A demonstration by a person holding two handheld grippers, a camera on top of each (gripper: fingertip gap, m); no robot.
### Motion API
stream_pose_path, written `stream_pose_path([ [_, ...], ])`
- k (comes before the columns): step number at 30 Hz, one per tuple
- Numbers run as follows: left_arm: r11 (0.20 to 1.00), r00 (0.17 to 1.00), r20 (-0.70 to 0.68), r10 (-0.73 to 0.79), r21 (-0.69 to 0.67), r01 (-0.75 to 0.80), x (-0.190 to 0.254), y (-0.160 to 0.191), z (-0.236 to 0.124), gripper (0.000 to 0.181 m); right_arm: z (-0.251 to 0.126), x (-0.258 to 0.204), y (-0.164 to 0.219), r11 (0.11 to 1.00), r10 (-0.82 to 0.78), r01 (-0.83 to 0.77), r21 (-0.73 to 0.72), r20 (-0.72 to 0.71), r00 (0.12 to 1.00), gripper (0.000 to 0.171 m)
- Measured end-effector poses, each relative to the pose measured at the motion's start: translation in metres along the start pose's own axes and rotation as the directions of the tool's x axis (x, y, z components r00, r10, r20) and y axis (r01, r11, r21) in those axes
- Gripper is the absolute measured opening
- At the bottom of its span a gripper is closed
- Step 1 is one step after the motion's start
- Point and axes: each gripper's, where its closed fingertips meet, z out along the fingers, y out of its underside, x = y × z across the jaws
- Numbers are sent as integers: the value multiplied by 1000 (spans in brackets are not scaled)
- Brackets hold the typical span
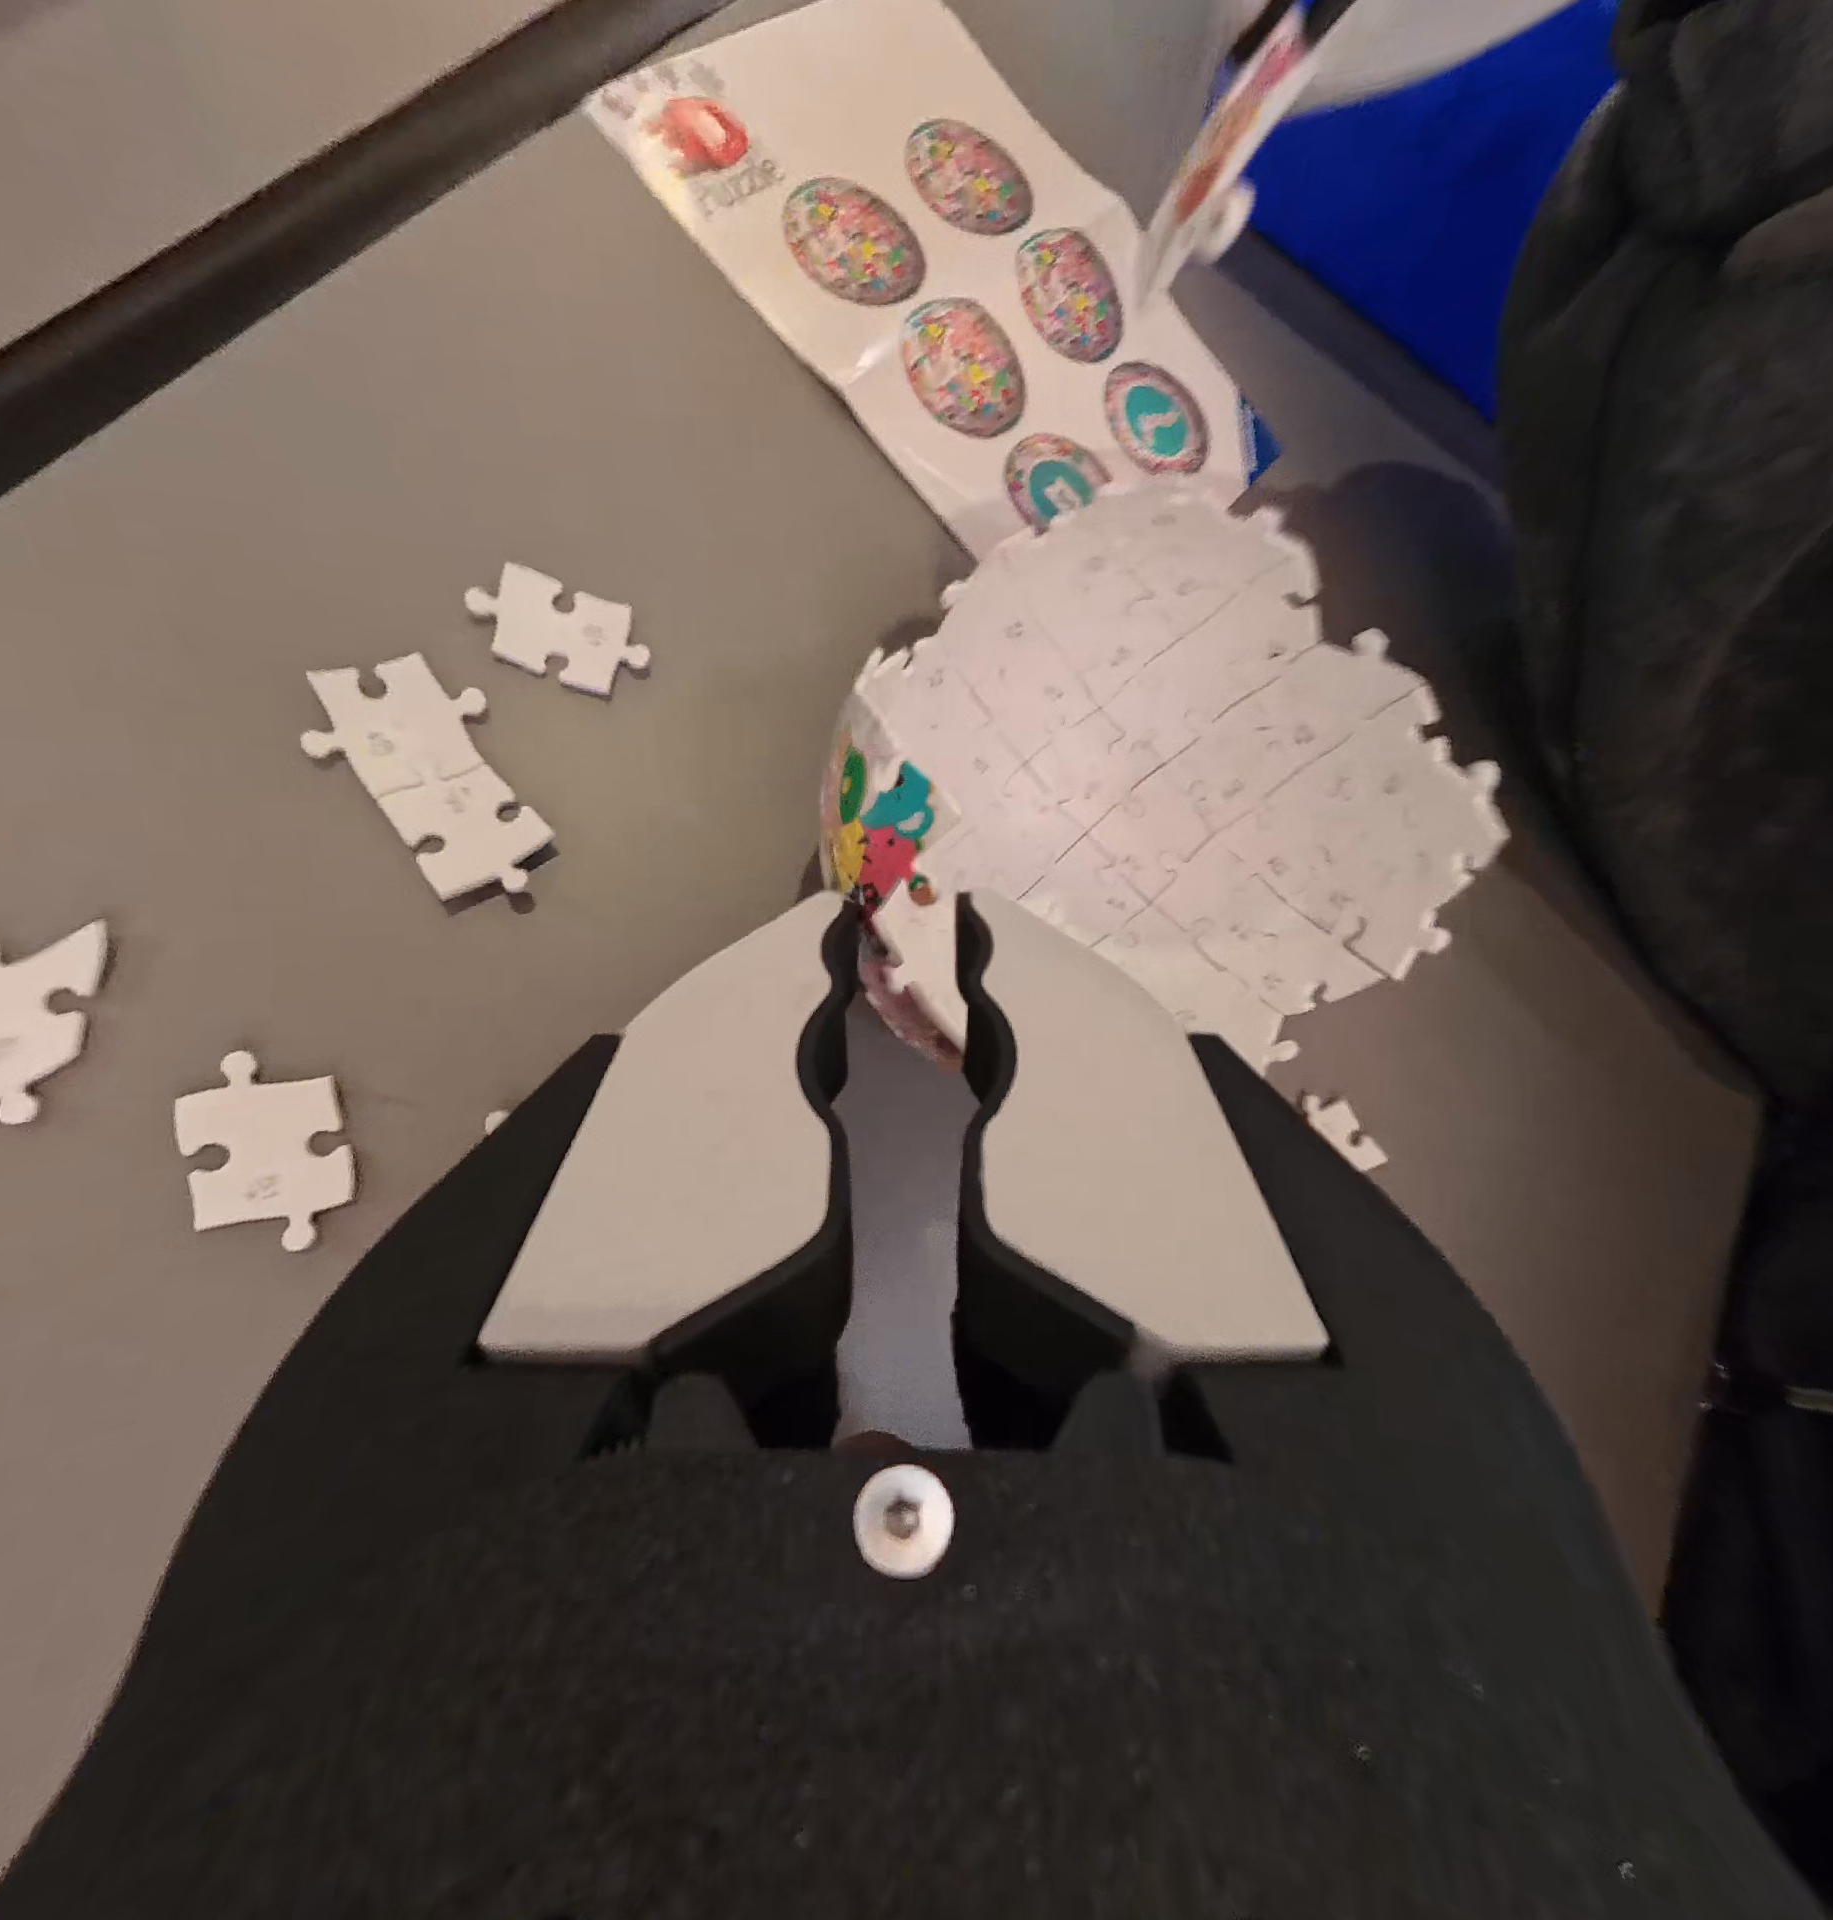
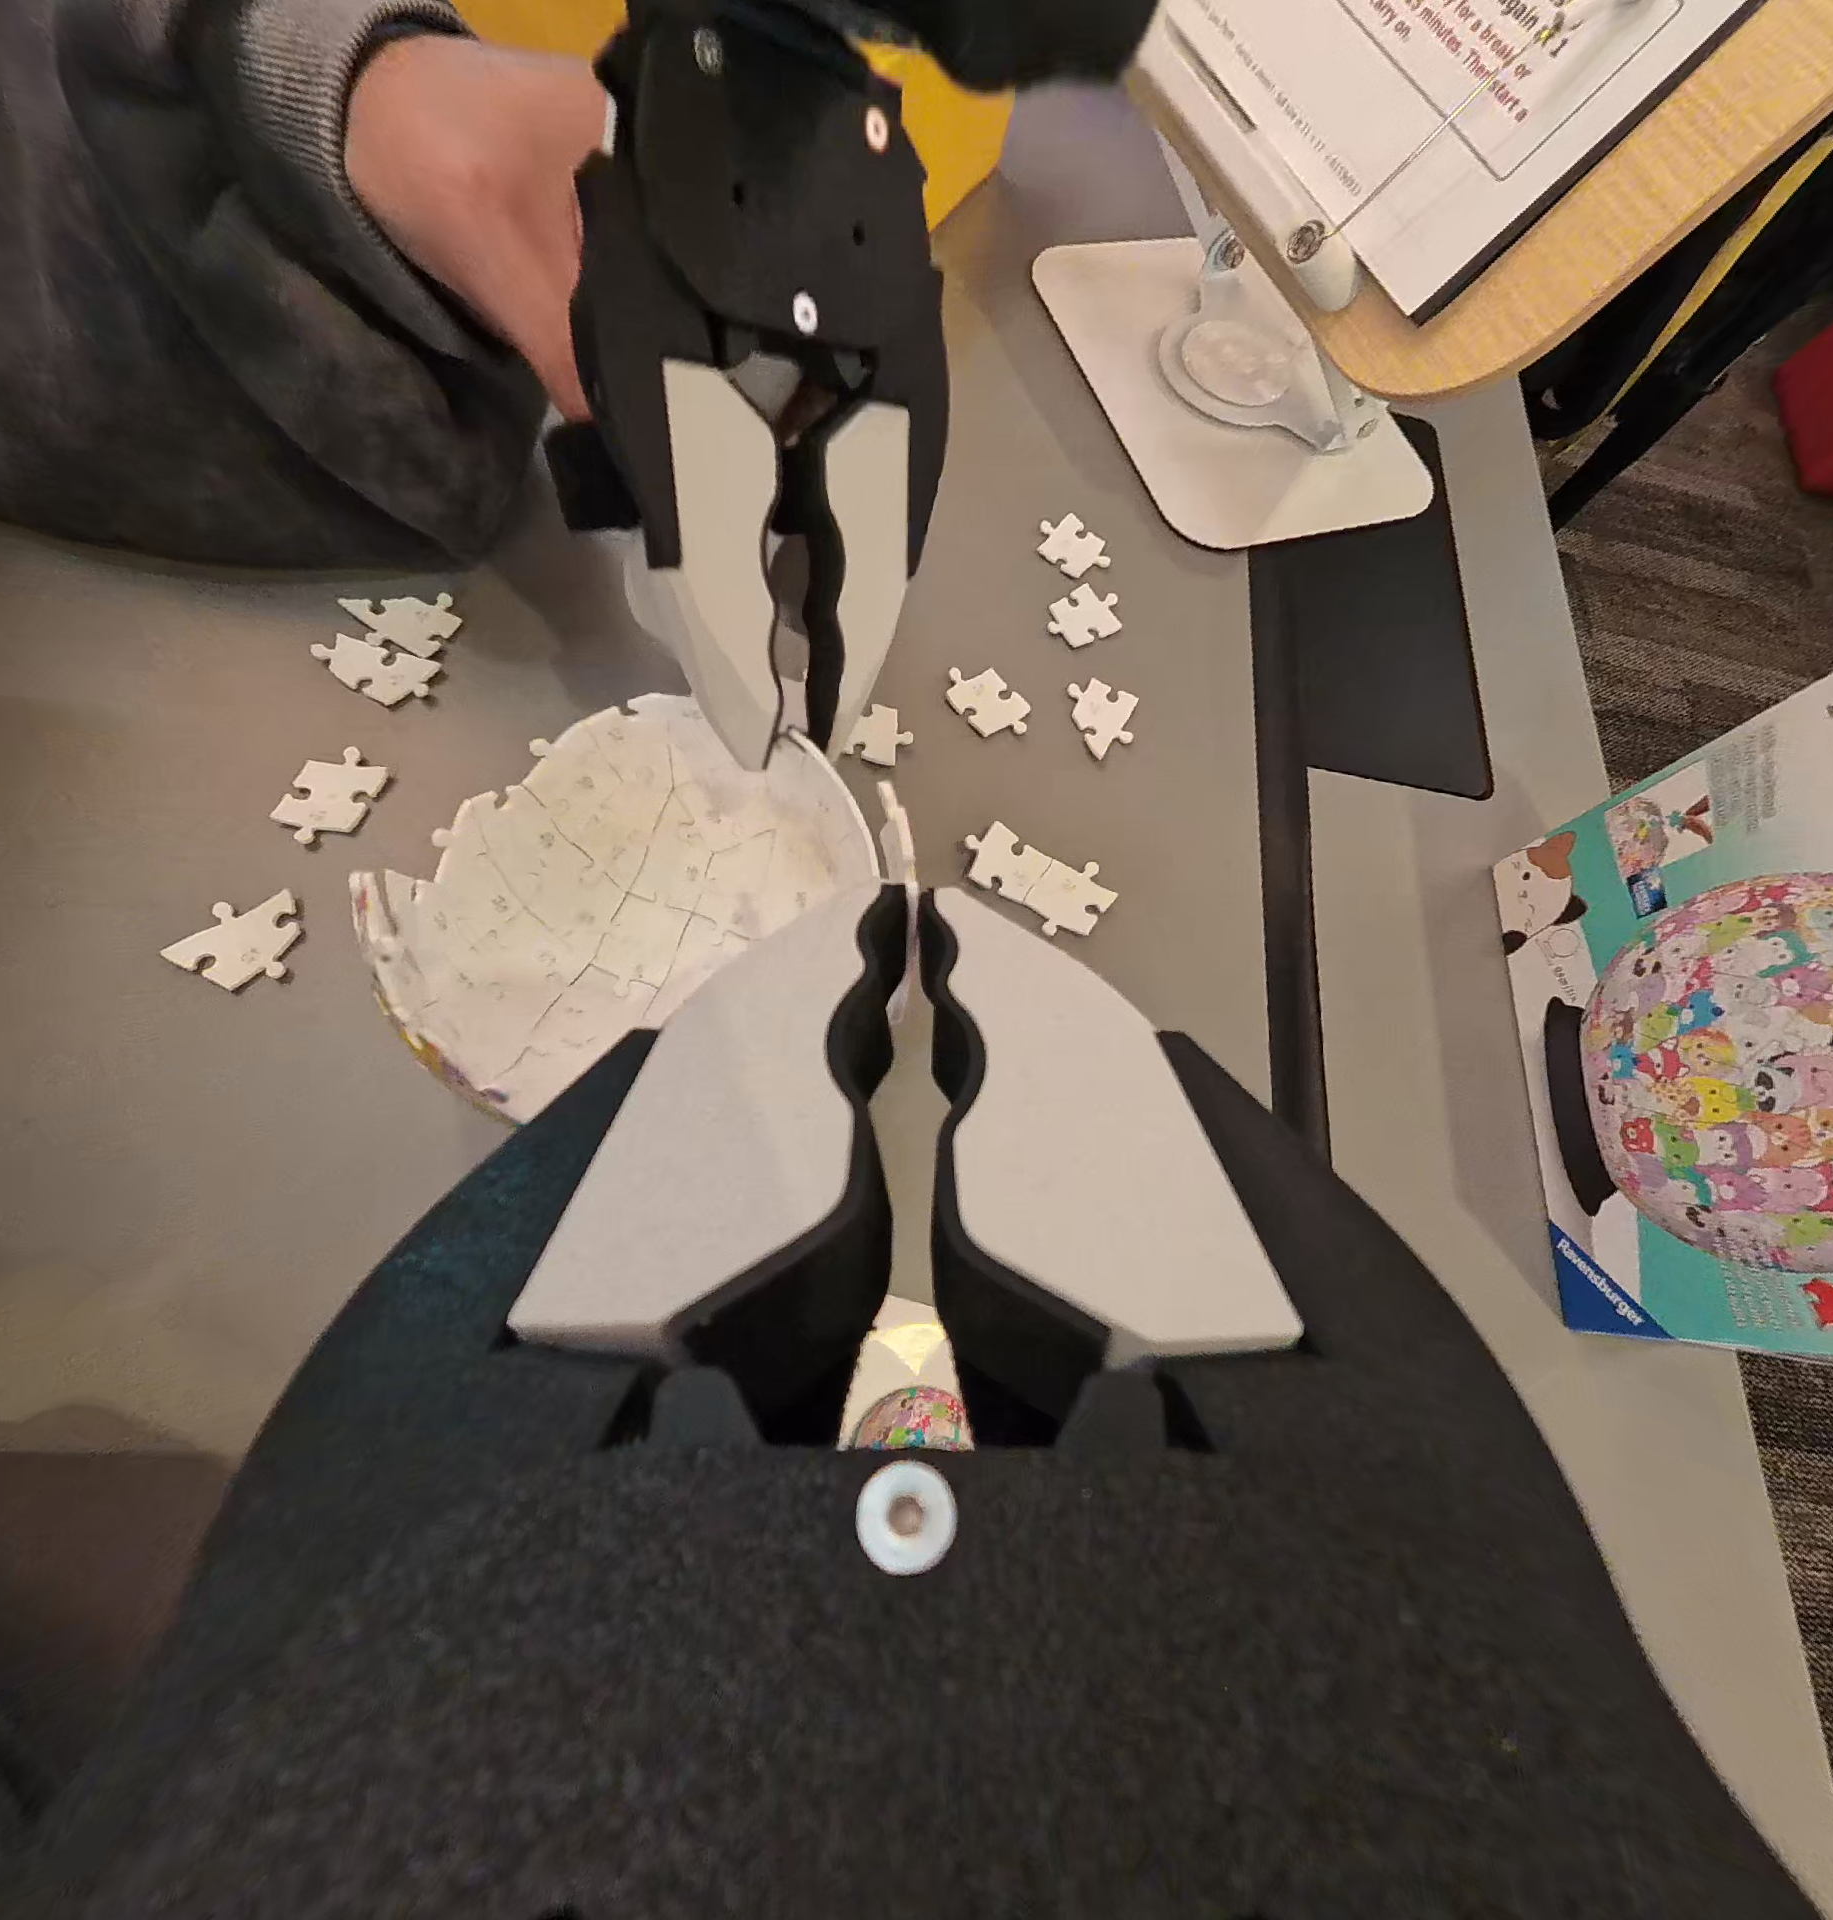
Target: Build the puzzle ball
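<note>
The half-built puzzle ball [image 2: 600, 904] is an open shell on the grey table, white inside and colourful outside. In the left wrist view the ball [image 1: 1182, 769] fills the middle. My left gripper [image 1: 904, 909] is shut on the shell's rim, and in the right wrist view the left gripper [image 2: 792, 748] comes down onto the far rim. My right gripper [image 2: 907, 904] is shut on a thin white puzzle piece [image 2: 896, 831] standing on edge at the shell's near right rim. I cannot tell whether that piece is joined to the shell.
Several loose white pieces [image 2: 1042, 878] [image 1: 403, 769] lie around the ball. The puzzle box [image 2: 1722, 1091] lies at the right table edge, a white stand base [image 2: 1234, 395] at the back right, an instruction sheet [image 1: 953, 260] behind the ball. A person's hand [image 2: 476, 208] holds the left gripper. The tips of one gripper are about 11 cm away from the tips of the other.
</note>
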Motion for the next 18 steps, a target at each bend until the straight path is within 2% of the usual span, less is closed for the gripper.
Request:
stream_pose_path([
  [4, 995, 994, 47, 94, 35, -96, 8, -18, -14, 18, -1, 1, 1, 1000, 9, -9, 2, -2, 1000, 2],
  [11, 959, 915, 292, 279, -124, -253, -12, -14, -5, 22, 1, 0, 4, 1000, 9, -9, -13, 1, 1000, 2],
  [13, 956, 909, 298, 291, -131, -263, -12, -15, -2, 18, 1, 1, 5, 1000, 12, -12, -15, 1, 1000, 2],
  [15, 954, 913, 280, 296, -141, -266, -10, -14, 0, 5, 2, 1, 6, 1000, 15, -15, -19, 3, 1000, 2],
  [18, 951, 911, 282, 301, -156, -266, -13, -13, 1, 4, 5, 0, 7, 1000, 17, -17, -25, 10, 1000, 2],
])
